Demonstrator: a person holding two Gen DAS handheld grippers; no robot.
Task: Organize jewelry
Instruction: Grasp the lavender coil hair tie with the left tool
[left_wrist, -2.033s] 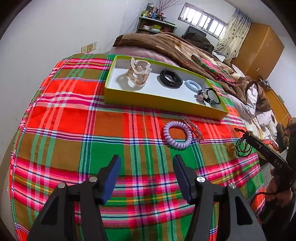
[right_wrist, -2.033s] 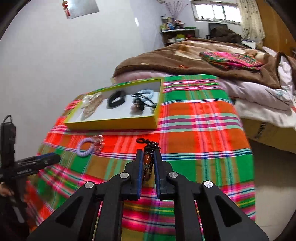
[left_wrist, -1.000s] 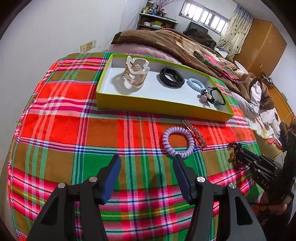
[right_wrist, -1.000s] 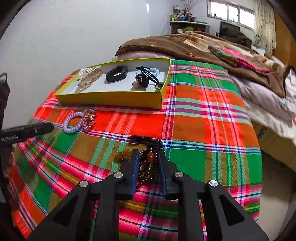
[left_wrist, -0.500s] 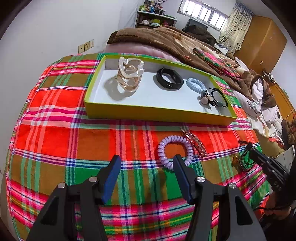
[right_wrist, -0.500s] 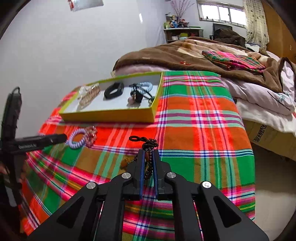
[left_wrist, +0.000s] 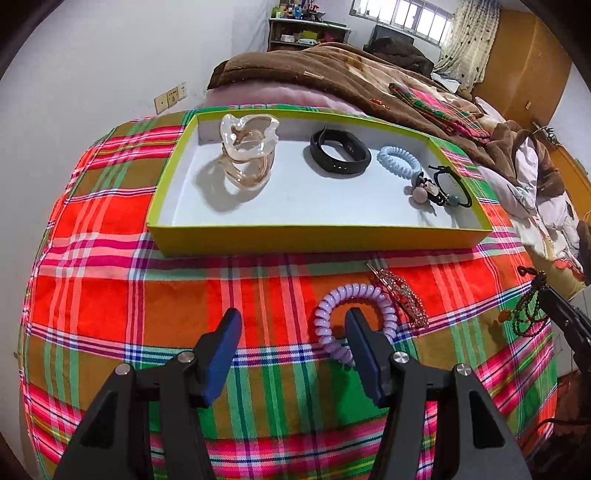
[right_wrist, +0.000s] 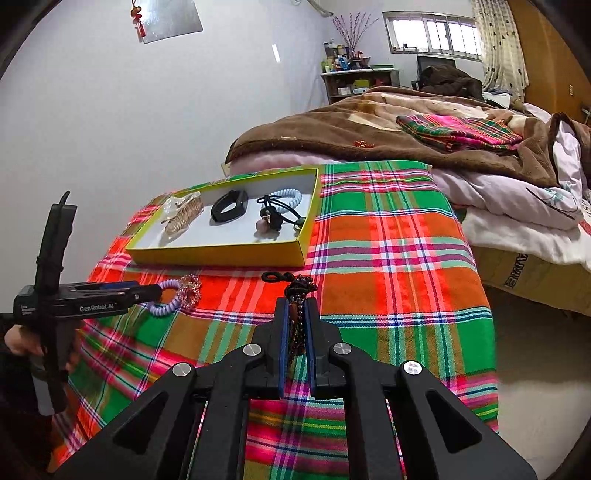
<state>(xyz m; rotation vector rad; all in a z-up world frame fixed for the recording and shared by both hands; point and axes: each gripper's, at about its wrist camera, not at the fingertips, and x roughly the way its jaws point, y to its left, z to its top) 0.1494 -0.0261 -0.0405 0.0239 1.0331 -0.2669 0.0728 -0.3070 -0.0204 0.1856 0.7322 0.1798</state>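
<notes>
right gripper (right_wrist: 295, 321) clamped on dark bead bracelet (right_wrist: 297, 295), held above plaid cloth (right_wrist: 388, 258), near side of yellow tray (right_wrist: 221, 254). left gripper (left_wrist: 291, 332) spread wide, empty, right finger over lilac coil hair tie (left_wrist: 332, 306); sparkly clip (left_wrist: 400, 295) just beside. tray holds clear claw clip (left_wrist: 247, 147), black band (left_wrist: 340, 151).

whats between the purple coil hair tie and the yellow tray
Only bare plaid cloth, seen in the left wrist view. The sparkly hair clip sits beside the purple coil hair tie, not between it and the yellow tray.

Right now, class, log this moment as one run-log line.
left tongs: open near purple coil tie | right tongs: shut on bead bracelet
</notes>
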